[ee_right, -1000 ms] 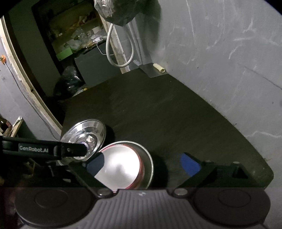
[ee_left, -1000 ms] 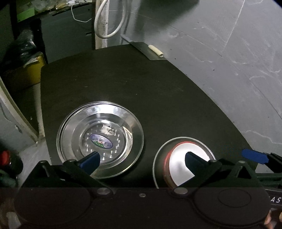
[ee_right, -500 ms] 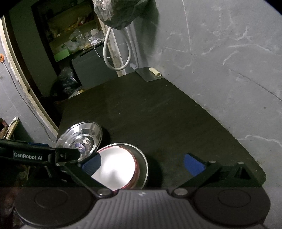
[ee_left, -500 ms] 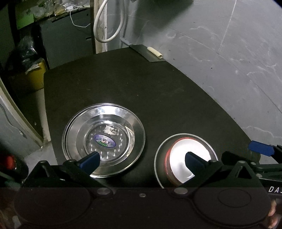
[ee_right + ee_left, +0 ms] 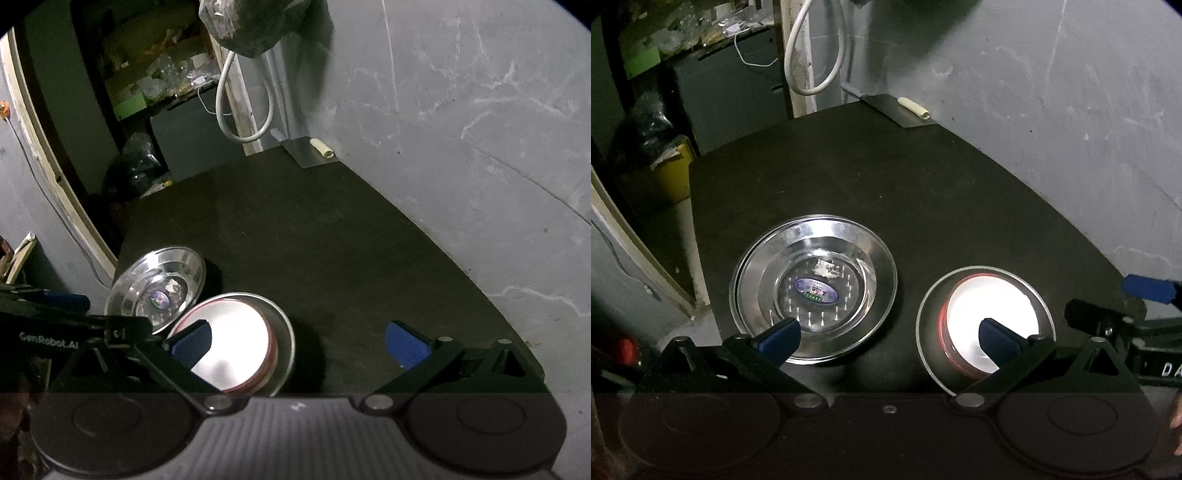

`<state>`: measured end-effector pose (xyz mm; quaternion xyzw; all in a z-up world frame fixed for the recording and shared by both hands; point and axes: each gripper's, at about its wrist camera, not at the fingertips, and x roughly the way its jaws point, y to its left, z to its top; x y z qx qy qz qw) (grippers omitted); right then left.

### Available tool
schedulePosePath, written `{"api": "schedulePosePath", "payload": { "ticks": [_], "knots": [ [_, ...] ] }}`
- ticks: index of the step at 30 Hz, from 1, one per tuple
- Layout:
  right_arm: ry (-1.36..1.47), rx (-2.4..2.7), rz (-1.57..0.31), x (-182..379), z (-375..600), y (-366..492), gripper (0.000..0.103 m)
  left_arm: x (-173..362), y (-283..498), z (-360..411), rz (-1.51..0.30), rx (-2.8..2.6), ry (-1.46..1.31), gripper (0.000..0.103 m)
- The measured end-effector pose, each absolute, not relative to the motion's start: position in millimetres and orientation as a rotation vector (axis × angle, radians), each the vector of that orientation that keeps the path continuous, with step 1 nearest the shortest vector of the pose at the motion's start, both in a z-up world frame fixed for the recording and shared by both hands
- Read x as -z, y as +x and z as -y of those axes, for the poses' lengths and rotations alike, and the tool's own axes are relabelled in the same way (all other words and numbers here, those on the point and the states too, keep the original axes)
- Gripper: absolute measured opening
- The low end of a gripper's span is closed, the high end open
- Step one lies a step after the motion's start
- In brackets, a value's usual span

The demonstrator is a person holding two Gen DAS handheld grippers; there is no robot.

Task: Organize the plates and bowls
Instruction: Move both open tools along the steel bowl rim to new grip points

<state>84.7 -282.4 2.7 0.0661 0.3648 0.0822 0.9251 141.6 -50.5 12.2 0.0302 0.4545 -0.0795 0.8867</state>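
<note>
A steel plate [image 5: 812, 291] with a sticker in its middle lies on the dark table [image 5: 886, 177]. To its right a red-walled bowl [image 5: 993, 299] with a bright inside sits in a second steel plate [image 5: 925, 332]. My left gripper [image 5: 888, 338] hovers open above both, one blue pad over each dish. The right wrist view shows the sticker plate [image 5: 159, 284] and the bowl [image 5: 236, 347] at lower left. My right gripper [image 5: 299, 343] is open, its left pad over the bowl, holding nothing. The left gripper's arm [image 5: 55, 314] crosses that view's left edge.
A grey wall [image 5: 1071, 129] runs along the table's right side. A small metal sheet with a beige roll [image 5: 914, 109] lies at the far corner. A white hose [image 5: 812, 55] hangs behind. A yellow bin [image 5: 672, 173] stands off the table's left edge.
Both dishes sit slightly higher and more to the right in the left wrist view. The right gripper's jaws have spread a little wider.
</note>
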Motion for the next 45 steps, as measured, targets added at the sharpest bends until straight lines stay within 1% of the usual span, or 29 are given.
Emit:
{"api": "schedulePosePath", "payload": {
  "ticks": [10,17,31,45],
  "knots": [
    [0.111,-0.149,-0.797,2.0,293.9,95.8,0.103,-9.7,144.9,54.2,-0.954,0.117,0.097,0.102],
    [0.1,-0.14,-0.86,9.0,302.5,106.4,0.103,-5.0,145.6,50.0,-0.978,0.08,0.065,0.102],
    [0.055,-0.161,-0.937,22.1,299.5,124.4,0.103,9.2,151.4,49.1,-1.028,0.009,0.106,0.102],
    [0.013,-0.171,-0.998,33.1,297.4,132.9,0.103,27.5,149.1,47.4,-1.079,0.024,0.042,0.102]
  ]
}}
